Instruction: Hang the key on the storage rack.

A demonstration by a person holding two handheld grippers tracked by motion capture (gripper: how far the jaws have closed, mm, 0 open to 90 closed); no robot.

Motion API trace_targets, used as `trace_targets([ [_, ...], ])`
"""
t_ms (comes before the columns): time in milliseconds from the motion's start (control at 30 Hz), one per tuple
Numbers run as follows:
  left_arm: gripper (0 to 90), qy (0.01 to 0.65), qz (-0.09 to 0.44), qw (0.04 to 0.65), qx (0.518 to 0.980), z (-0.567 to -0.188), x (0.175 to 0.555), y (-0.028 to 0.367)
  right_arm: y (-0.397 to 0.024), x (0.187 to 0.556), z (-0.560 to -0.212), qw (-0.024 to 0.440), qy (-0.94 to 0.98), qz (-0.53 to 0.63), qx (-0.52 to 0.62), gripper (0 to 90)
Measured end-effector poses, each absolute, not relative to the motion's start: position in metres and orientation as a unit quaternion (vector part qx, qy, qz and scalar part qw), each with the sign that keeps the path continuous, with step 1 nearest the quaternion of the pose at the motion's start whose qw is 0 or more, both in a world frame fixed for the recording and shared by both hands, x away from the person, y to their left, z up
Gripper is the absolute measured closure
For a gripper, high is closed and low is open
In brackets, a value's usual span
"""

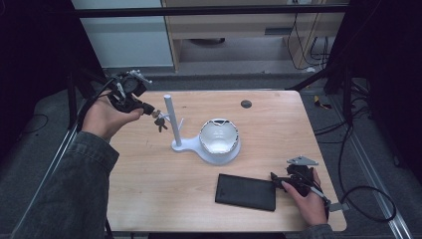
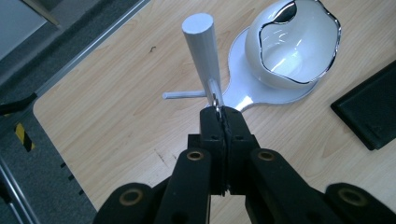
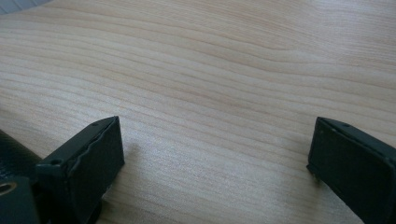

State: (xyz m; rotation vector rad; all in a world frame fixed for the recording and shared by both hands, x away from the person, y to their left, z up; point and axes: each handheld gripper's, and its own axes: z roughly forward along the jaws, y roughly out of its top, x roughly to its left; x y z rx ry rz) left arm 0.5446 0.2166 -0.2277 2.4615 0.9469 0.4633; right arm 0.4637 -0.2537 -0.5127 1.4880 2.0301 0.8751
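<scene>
Near the far left corner of the table (image 1: 149, 199), the left gripper (image 1: 147, 107) has its jaws pinched together on the ring of a bunch of keys (image 1: 160, 122), held right against the upright post of the white stand (image 1: 170, 119), so I judge the hanging nearly done: the ring must yet settle on a peg and be let go. From above, the keys dangle beside the post and the right gripper (image 1: 276, 180) rests by the black case (image 1: 246, 191) at the near right edge. Its own view shows its jaws wide apart over bare wood, while the left gripper view shows the metal ring (image 2: 215, 99) touching the post.
</scene>
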Motion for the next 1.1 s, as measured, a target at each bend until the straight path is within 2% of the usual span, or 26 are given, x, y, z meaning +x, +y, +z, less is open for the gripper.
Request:
trace_targets([
  [533,88.6,0.344,0.179,0.23,0.893,-0.235,0.547,0.199,-0.254,0.464,-0.513,0.236,0.74,0.319,0.542,3.7],
  [700,87.7,0.338,0.199,0.234,0.889,-0.24,0.546,0.194,-0.254,0.463,-0.513,0.236,0.741,0.32,0.542,3.7],
  [733,86.0,0.337,0.209,0.239,0.886,-0.24,0.545,0.194,-0.254,0.463,-0.513,0.236,0.74,0.32,0.542,3.7],
  [767,80.1,0.337,0.214,0.246,0.883,-0.239,0.544,0.195,-0.254,0.464,-0.513,0.236,0.741,0.32,0.541,3.7],
  [1000,68.8,0.332,0.228,0.264,0.876,-0.245,0.532,0.206,-0.254,0.463,-0.513,0.236,0.74,0.32,0.542,3.7],
  [1100,60.2,0.329,0.243,0.272,0.871,-0.251,0.523,0.21,-0.254,0.464,-0.513,0.236,0.741,0.32,0.541,3.7],
])
